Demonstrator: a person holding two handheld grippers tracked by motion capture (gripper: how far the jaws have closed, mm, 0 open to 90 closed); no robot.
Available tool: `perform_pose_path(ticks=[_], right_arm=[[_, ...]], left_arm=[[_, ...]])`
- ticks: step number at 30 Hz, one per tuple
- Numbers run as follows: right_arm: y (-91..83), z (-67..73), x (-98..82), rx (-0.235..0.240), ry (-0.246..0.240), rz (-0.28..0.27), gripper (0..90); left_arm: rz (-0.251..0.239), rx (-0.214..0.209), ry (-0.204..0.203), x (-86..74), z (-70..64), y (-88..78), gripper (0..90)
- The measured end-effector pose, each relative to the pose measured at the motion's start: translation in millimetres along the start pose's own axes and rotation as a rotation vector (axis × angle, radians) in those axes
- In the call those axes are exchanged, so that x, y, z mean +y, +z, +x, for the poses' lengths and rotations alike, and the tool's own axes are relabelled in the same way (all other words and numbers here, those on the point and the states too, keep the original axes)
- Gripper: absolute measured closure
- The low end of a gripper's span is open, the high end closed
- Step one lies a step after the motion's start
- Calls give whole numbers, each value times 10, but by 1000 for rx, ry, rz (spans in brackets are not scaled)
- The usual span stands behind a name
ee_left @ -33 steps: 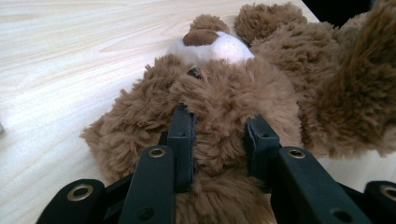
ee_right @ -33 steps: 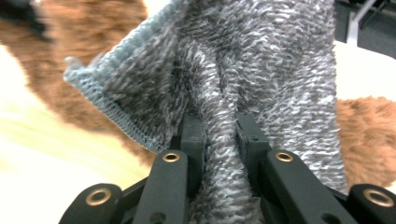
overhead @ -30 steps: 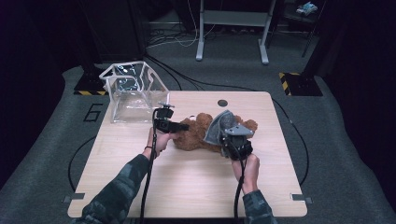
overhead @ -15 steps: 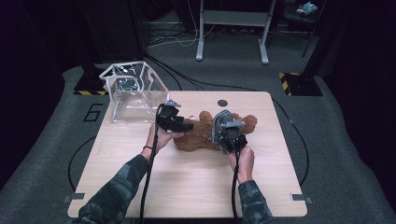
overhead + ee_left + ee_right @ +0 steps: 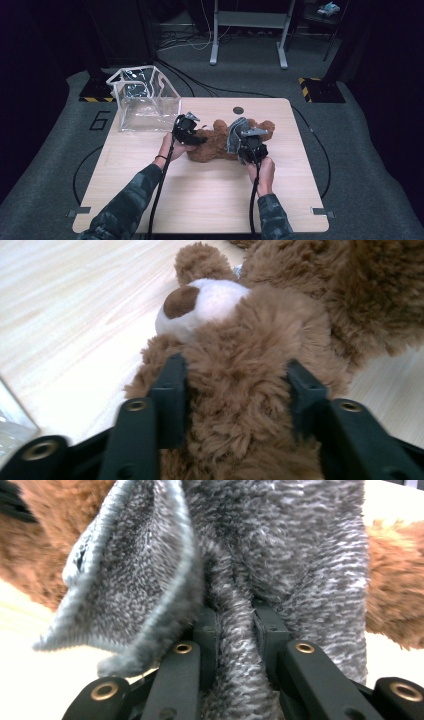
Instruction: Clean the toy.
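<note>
A brown teddy bear (image 5: 215,146) lies in the middle of the wooden table (image 5: 200,200), with its white muzzle (image 5: 210,302) seen in the left gripper view. My left gripper (image 5: 198,140) comes at the bear from the left. Its jaws have just been closing and now press into the brown fur (image 5: 300,290) on both sides, around a thick part of the bear, as my left gripper (image 5: 236,381) shows. My right gripper (image 5: 242,137) is shut on a fold of the grey knitted garment (image 5: 236,130) on the bear. The garment (image 5: 280,540) bunches between the right gripper (image 5: 235,625) pads.
A clear plastic bag (image 5: 145,97) with white trim stands open at the table's far left corner. A dark round hole (image 5: 238,110) sits near the far edge. Cables trail from both grippers toward the near edge. Grey carpet surrounds the table.
My left gripper has shifted a little to the right, opened and closed again on the bear. The right gripper, still holding the grey garment, has moved slightly left and toward the bear.
</note>
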State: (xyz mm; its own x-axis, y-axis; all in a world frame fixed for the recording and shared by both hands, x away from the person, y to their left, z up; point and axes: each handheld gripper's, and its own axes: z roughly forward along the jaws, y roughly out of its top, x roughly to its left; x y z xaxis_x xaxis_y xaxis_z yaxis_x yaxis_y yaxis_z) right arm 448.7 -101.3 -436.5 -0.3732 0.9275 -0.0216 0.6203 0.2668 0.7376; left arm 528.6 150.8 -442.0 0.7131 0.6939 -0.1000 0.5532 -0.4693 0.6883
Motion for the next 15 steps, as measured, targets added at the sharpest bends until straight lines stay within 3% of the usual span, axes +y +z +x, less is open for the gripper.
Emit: perform_pose_path(ticks=[3,6,10,15], right_arm=[[-98,-13,-28,-2,-2,-27,760],[-194,-51,-71,-6,1,-54,759],[-299,-68,-142,-14,3,-80,759],[-337,5,-167,-13,-19,-86,758]], left_arm=[[-5,-2,-13,-4,-11,-5,619],[-12,-38,-49,-19,14,-24,648],[-15,-128,-127,-48,78,-59,671],[-4,-192,-168,-63,89,-100,683]])
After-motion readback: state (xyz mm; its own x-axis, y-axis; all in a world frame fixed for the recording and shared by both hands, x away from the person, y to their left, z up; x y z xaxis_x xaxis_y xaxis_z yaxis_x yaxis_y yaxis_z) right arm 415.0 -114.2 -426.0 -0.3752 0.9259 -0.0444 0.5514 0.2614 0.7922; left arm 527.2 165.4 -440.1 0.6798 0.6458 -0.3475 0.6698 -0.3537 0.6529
